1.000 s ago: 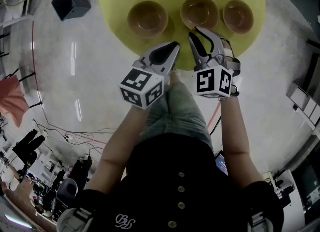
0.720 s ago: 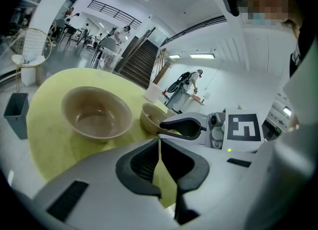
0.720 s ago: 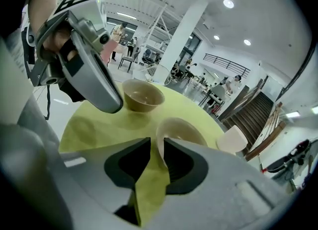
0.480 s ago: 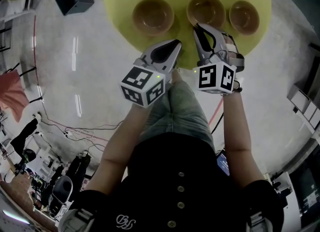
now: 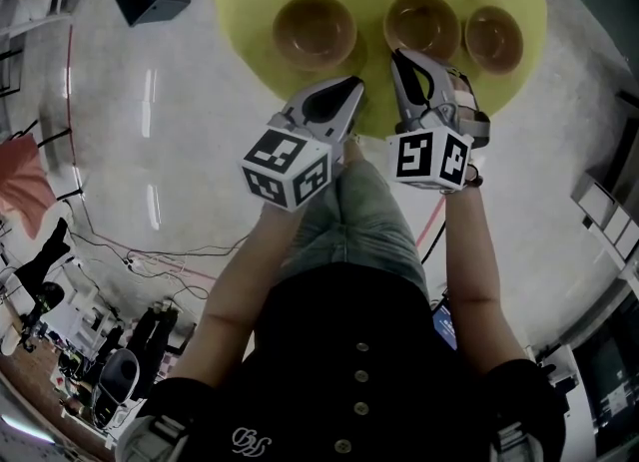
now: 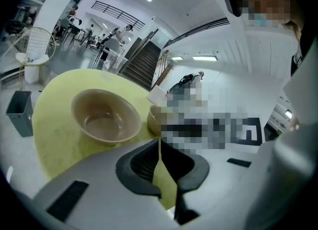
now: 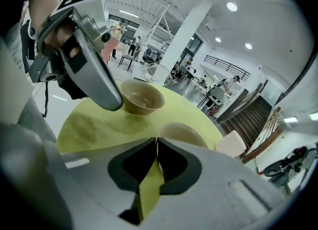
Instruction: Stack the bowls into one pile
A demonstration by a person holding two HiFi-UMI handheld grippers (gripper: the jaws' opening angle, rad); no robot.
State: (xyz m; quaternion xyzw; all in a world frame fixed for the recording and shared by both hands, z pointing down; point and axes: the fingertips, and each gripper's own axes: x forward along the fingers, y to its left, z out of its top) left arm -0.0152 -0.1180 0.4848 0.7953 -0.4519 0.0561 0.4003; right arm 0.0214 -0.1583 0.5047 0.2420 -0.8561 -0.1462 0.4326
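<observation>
At the table edge, left gripper closed, right gripper just closing, empty, both tilted downward.

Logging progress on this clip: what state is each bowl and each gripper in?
Left bowl: upright, empty, unstacked.
Middle bowl: upright, empty, unstacked.
Right bowl: upright, empty, unstacked.
Left gripper: shut, empty.
Right gripper: shut, jaws just been closing, nothing between them.
</observation>
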